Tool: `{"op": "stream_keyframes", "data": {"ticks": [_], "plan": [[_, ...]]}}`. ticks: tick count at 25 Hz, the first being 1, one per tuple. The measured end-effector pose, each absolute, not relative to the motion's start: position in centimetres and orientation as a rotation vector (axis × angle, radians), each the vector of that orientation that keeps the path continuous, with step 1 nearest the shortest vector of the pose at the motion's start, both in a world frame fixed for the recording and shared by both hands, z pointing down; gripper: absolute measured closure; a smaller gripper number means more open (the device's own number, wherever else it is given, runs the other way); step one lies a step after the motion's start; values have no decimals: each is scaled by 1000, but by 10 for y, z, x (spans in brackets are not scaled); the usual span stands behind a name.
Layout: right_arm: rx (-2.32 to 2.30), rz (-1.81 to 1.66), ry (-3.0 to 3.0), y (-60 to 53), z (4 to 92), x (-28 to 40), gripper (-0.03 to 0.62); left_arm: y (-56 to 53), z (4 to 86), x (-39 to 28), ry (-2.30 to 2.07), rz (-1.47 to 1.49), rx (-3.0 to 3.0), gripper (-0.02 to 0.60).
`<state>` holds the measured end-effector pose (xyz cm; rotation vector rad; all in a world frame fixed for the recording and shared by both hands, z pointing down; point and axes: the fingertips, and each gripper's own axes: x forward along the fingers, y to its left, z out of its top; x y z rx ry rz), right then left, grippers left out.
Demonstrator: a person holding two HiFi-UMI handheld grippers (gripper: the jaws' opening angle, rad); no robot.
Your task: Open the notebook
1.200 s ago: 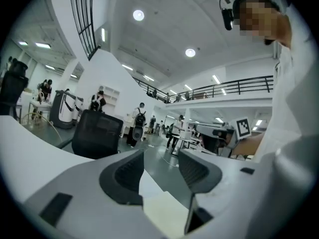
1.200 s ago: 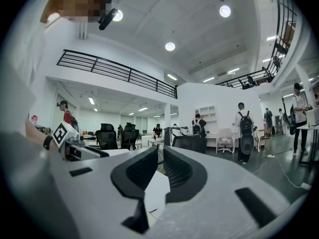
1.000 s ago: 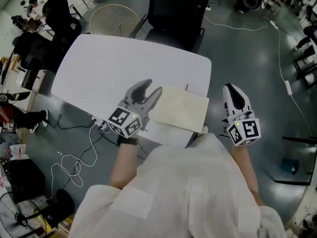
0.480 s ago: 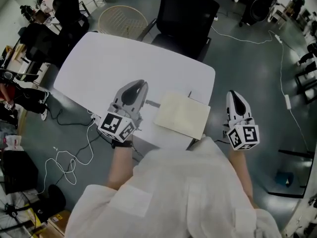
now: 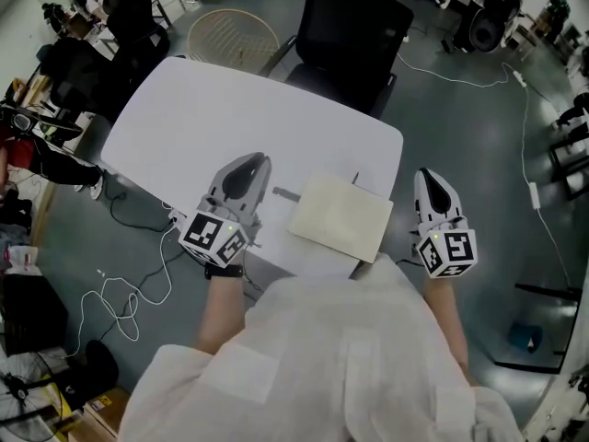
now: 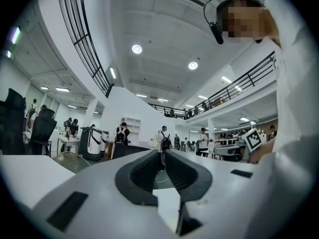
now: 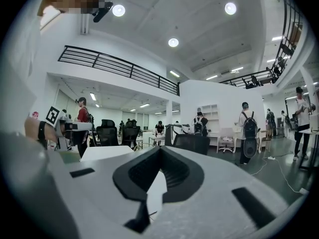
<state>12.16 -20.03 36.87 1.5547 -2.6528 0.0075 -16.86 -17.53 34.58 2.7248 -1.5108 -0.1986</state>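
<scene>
Notebook lies closed at frame center on the table. Left gripper clenched, empty, to its left. Right gripper clenched, empty, to its right.

- The right hand-held gripper is holding its jaws together, with nothing between them.
- A white counter is showing beyond its left jaw, and a black chair is standing past the tips.

It was a large open-plan office hall. A white surface stood with a black swivel chair, and cables trailed over the grey floor. Beyond were a railed mezzanine, round ceiling lights and people with backpacks.
</scene>
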Motion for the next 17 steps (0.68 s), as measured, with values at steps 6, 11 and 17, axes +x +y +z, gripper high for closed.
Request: {"op": "stream_keyframes", "data": {"ticks": [6, 11, 17], "plan": [[1537, -2, -2644, -206, 370, 115, 592, -179, 347, -175, -1522, -196, 2698, 540], [1521, 0, -2639, -208, 373, 113, 592, -180, 354, -173, -1510, -187, 2694, 540], [1512, 0, -2637, -208, 369, 109, 592, -179, 356, -175, -1496, -174, 2688, 540]]}}
